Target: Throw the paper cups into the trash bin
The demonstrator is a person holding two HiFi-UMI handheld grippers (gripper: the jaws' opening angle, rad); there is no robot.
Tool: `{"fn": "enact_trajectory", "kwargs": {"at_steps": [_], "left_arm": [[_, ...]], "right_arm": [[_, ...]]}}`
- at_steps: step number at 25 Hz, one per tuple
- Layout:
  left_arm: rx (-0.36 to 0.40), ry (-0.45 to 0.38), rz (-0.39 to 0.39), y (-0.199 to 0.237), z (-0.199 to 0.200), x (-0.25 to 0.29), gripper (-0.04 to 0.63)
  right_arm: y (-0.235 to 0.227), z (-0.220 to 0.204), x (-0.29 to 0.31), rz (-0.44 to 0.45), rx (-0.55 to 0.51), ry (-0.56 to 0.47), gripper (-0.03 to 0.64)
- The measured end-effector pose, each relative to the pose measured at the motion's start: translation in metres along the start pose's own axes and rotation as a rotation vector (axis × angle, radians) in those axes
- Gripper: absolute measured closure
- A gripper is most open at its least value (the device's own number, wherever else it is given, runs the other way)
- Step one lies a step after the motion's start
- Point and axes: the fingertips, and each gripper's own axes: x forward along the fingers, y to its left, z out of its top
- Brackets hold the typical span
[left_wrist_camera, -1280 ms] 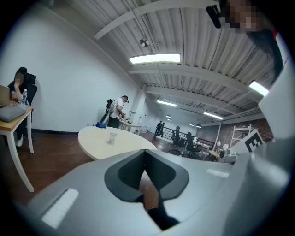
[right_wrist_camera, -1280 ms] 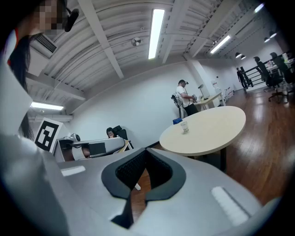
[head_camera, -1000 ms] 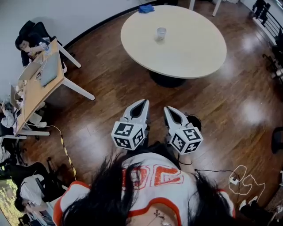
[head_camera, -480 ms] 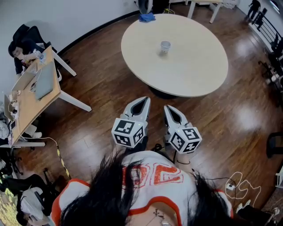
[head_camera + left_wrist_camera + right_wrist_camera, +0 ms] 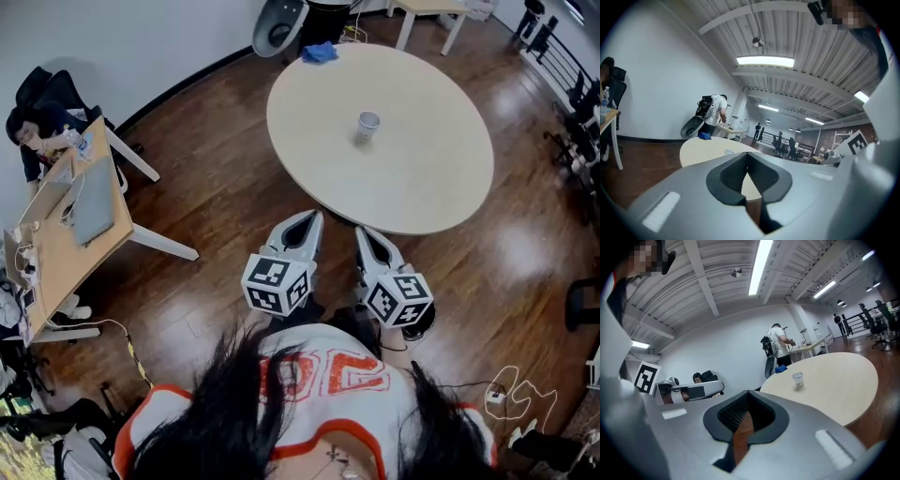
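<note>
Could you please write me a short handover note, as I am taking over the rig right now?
Left claw: shut, empty. Right claw: shut, empty. Both are short of the round table.
One paper cup stands upright on the table, untouched.
What looks like the trash bin is beyond the table's far side.
Done: nothing. Left: grasp the cup, drop it in the bin.

Head view is taken from above the person and aimed steeply down. The left gripper [image 5: 310,217] and right gripper [image 5: 360,232] are seen close below, with the round table [image 5: 412,178] farther ahead. Gripper views are taken low, along the jaws, tilted slightly up. The table and paper cup [image 5: 368,124] are shared by all three.
</note>
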Motion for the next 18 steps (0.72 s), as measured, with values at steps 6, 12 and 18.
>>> {"fn": "enact_trajectory", "kwargs": {"at_steps": [6,12,18], "left_arm": [[-0.046,0.032,-0.001,0.012,-0.004,0.015,0.595],[-0.038,0.055,0.002,0.012,-0.006,0.038,0.595],[-0.034,0.044,0.05,0.043,0.008,0.073,0.595]], "right_arm": [[-0.022,0.006,0.005,-0.064,0.016,0.02,0.615],[-0.055,0.015,0.02,-0.079,0.027,0.034,0.614],[-0.083,0.032,0.066,-0.063,0.001,0.053,0.614]]}}
